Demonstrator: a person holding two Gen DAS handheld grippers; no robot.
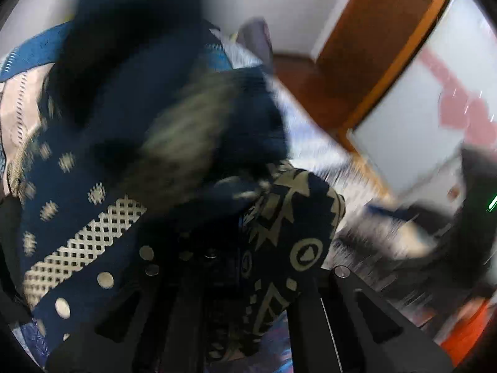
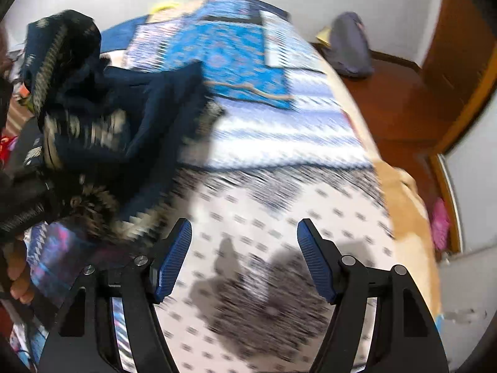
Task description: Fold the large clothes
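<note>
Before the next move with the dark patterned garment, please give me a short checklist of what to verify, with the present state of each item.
1. Left tool holds the garment: ok, cloth is bunched over its fingers, which appear shut on it.
2. Right tool is free: ok, open, nothing between the blue pads.
3. Garment is lifted off the bed: not ok, part hangs up at the left, part still trails on the cover.
4. Flat space on the bed for laying it out: ok, the patterned cover ahead is bare.
5. Which part of the garment is gripped: cannot tell, blurred and crumpled.
</note>
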